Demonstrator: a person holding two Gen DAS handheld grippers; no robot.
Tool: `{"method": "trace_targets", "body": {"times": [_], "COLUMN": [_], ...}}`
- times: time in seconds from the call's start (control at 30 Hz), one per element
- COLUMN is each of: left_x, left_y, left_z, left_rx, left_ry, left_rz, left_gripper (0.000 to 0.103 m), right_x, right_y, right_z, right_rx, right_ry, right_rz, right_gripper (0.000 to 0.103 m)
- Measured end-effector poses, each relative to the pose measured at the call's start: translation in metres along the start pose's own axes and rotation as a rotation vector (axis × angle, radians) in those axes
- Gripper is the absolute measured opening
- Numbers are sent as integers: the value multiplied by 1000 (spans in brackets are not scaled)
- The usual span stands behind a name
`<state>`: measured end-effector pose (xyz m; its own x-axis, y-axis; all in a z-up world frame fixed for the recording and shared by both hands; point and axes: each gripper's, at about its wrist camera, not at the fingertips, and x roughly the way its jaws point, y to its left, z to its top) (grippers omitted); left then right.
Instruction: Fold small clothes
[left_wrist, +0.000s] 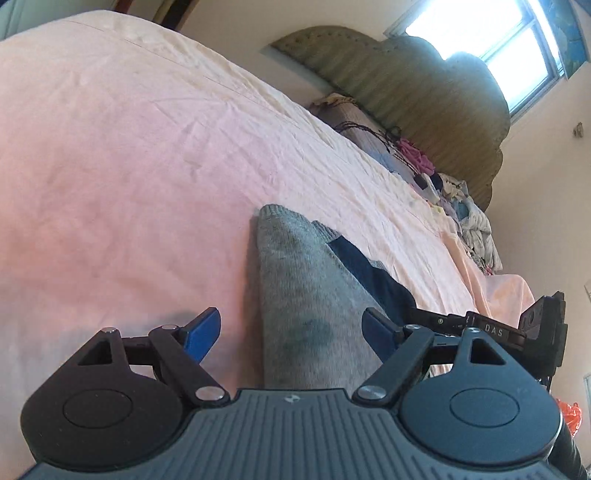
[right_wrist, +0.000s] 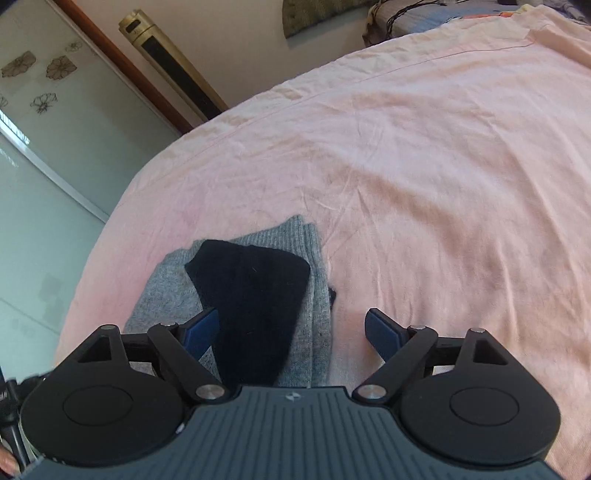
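The grey sock (left_wrist: 295, 295) lies flat on the pink bedsheet (left_wrist: 129, 166), its knit marled, with a darker smudged patch near your end and a ribbed cuff at the far end. In the left wrist view a dark navy section (left_wrist: 369, 273) shows along its right edge. In the right wrist view the grey sock (right_wrist: 162, 291) sits under a dark navy piece (right_wrist: 255, 302), which is folded over it in a rough triangle and covers its middle; ribbed grey edges are stacked at the far right side of the bundle.

Your left gripper (left_wrist: 293, 334) hangs over the near end of the sock with its jaws wide apart; the blue pads (left_wrist: 201, 338) stand clear of the fabric on either side and clamp nothing. Your right gripper (right_wrist: 291, 334) is likewise spread wide: its left pad (right_wrist: 201, 334) lies over the grey knit beside the navy fold, its right pad over bare sheet, and neither presses the cloth.

The sheet is creased throughout. Beyond it, in the left view, a padded headboard (left_wrist: 406, 92) backs a heap of mixed clothes (left_wrist: 461, 206) under a bright window (left_wrist: 480, 40). In the right view a gold tower unit (right_wrist: 173, 62) stands by the wall.
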<state>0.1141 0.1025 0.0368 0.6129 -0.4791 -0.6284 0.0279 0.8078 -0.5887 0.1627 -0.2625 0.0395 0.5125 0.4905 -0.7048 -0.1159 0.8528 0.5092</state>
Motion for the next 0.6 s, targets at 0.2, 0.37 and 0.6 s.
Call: {"method": "trace_targets", "body": {"times": [0.2, 0.37, 0.6], "left_x": [49, 19, 3], "left_y": [-12, -34, -27], "left_z": [16, 26, 25], "left_rx": [69, 268, 289], "left_ry": [39, -109, -147], "left_rz": [52, 103, 275], "left_gripper": [26, 4, 4], "right_x": [31, 26, 49], "right_y": [17, 31, 39], "right_z": [9, 14, 22], "right_rx": [-85, -147, -143], "right_ry": [-1, -46, -62], "right_rz": [16, 117, 11], "right_gripper": [54, 25, 45]}}
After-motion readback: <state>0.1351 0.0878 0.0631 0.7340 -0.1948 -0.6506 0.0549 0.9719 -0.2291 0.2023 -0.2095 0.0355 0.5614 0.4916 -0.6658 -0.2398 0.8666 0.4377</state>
